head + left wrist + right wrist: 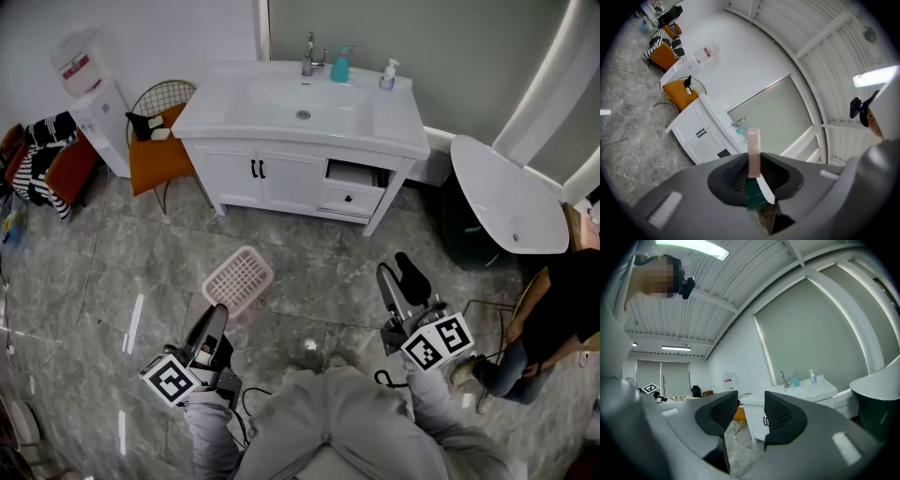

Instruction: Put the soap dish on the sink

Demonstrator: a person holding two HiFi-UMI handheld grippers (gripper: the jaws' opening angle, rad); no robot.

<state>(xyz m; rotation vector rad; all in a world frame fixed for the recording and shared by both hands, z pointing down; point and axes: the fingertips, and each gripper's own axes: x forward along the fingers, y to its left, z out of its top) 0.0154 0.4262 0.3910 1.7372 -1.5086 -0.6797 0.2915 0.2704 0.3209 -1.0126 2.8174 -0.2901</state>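
A pink slatted soap dish [239,279] hangs over the floor with my left gripper [217,314] shut on its near edge. In the left gripper view the dish [753,147] shows edge-on as a pink strip pinched by that gripper [752,172]. My right gripper [401,272] is held level at the lower right, open and holding nothing; the right gripper view shows a bare gap between its jaws [751,412]. The white sink [303,103] tops a vanity cabinet ahead, some way beyond both grippers, also in the left gripper view as the sink [732,127] and in the right gripper view as the sink [812,388].
A faucet [308,56], a teal bottle [340,66] and a white pump bottle [387,75] stand at the back of the sink. One vanity drawer [352,195] is pulled open. An orange chair [155,150] stands left, a white bathtub [506,192] and a seated person [548,319] right.
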